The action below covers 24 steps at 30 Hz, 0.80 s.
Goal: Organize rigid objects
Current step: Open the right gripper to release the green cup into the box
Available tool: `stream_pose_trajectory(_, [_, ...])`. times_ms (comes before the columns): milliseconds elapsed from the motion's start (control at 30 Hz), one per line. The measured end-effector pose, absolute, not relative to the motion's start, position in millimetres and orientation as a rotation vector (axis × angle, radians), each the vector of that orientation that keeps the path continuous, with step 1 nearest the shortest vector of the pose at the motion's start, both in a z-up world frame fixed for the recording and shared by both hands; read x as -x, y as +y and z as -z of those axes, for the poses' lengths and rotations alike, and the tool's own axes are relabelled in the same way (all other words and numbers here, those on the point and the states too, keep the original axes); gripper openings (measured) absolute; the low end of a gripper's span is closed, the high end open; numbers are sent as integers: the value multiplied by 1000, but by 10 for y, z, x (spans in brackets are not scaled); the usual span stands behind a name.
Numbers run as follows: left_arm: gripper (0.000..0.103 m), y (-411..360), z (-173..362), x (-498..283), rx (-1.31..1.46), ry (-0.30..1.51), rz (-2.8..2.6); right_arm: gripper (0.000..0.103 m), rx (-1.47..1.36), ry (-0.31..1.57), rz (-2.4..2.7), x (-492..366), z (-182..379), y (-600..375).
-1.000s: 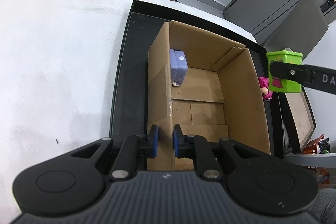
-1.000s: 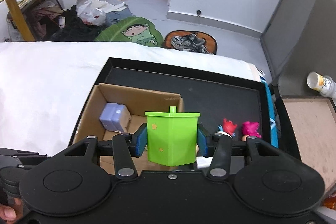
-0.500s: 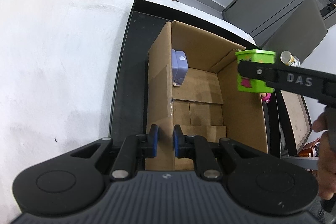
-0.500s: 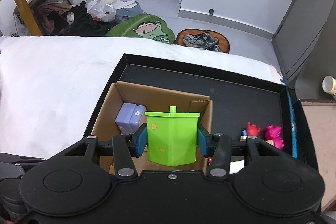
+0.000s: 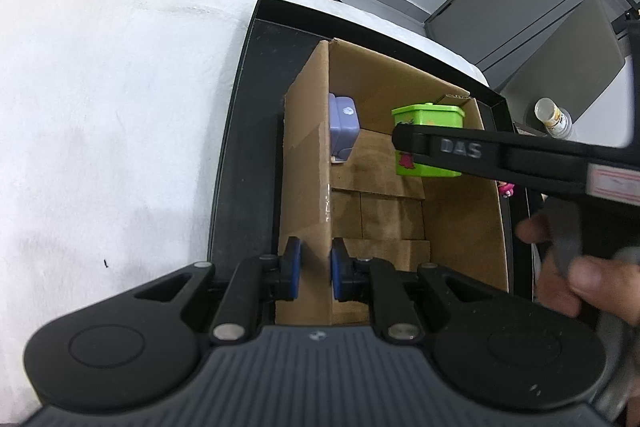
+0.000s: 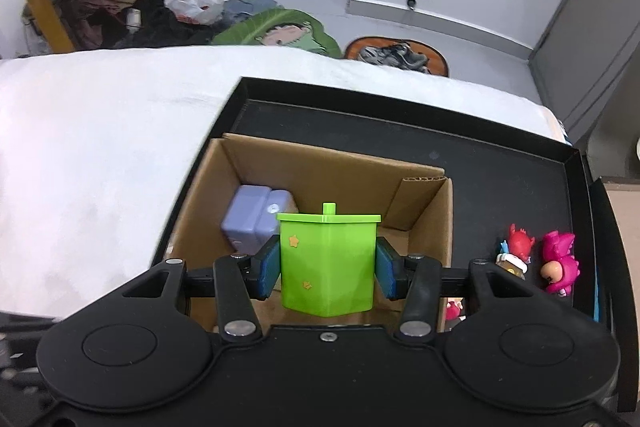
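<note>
Right wrist view: right tool [image 6: 327, 267] clamped on the green lidded bin [image 6: 328, 261], blue pads flat on its two side faces, bin upright, lid knob on top. It hangs over the open cardboard box [image 6: 424, 195], just to 3 o'clock of the lavender block [image 6: 256, 217] that sits against the box's 9 o'clock wall. Left wrist view: left tool [image 5: 313, 267] pinched together on the near left wall of the box [image 5: 306, 155], steadying it inside the black tray [image 5: 248, 99]; the bin [image 5: 428, 115] shows above the box floor toward the far right corner, apparently not yet touching down. Judgement: the step is lowering and release. To do it well, keep the bin vertical, bring it straight down until the base meets the cardboard, leave a gap from the lavender block, then part the pads and lift straight out so the bin is not tipped. Left tool should hold the wall until then. Pink and red figures [image 6: 558, 261] wait on the tray at 3 o'clock of the box.
</note>
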<state>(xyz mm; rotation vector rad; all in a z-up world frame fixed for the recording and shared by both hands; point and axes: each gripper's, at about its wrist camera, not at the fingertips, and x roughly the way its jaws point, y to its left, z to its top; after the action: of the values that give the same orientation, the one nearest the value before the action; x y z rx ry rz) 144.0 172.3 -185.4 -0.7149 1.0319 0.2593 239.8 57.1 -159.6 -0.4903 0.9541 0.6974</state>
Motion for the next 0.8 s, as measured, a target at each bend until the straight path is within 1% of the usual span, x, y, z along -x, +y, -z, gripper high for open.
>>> stream_pose_trajectory(233, [14,1716,1853,-1465,711,1039,-260,49,499,954,-647,-2437,1674,549])
stream_pose_trajectory(367, [14,1704,1859,-1476,708,1041,-263,51,473,963,-674,-2438,1579,468])
stream_pose_trajectory(467, [14,1704,1865,-1478,711,1042,-263,54,455,958,-707,-2421,1480,408])
stream_pose_trajectory(800, [13,1710,1835,-1469,709,1037,-269,54,419,937,-732,-2411,1196,229])
